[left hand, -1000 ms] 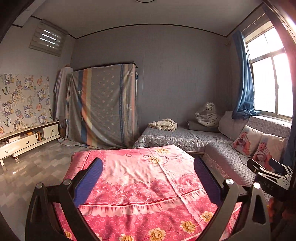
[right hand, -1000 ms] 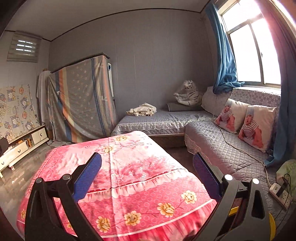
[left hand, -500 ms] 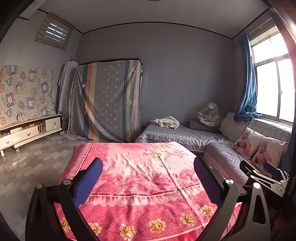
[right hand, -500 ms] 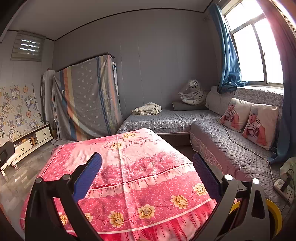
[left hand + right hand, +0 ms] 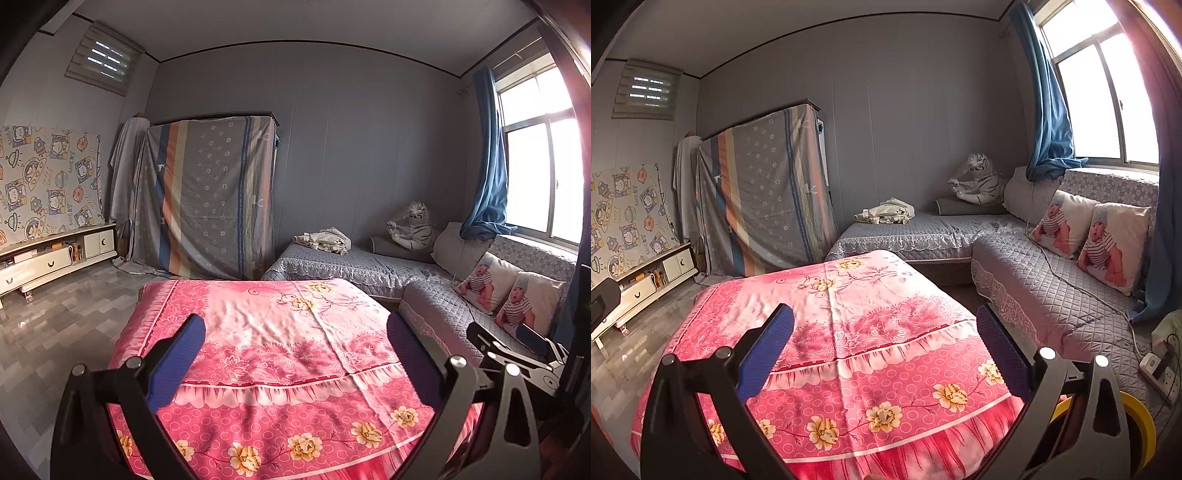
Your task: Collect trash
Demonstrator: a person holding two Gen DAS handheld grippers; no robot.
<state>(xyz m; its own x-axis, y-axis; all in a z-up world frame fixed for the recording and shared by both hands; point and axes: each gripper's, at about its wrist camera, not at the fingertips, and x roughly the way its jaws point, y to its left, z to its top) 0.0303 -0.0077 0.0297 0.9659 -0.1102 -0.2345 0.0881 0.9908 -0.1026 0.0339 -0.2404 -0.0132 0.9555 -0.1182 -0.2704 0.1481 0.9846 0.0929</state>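
Pink floral cloth (image 5: 280,354) ahead of and beneath both tongs, spread over a low table, wrinkled, with a frilled band across the near part. Beyond it, a grey quilted sofa (image 5: 354,262) along the far wall and round to the right under the window (image 5: 535,177), bearing a crumpled beige cloth (image 5: 327,239), a plush tiger (image 5: 412,225) and two baby-print cushions (image 5: 1089,236). Far left of the tongs, a striped sheet (image 5: 207,195) draped over a tall cabinet, and a white TV stand (image 5: 44,264) on grey tile. By the right tongs, down at the right edge, a yellow roll (image 5: 1141,421) and a power strip (image 5: 1160,376) (cord trailing up over the sofa).

Left gripper (image 5: 295,354) level over the near edge of the cloth, blue pads (image 5: 177,362) wide apart, gripping nothing. Right gripper (image 5: 884,350) likewise spread and bare, angled a little leftward across the table. No trash to be made out anywhere on the cloth or the floor from here.
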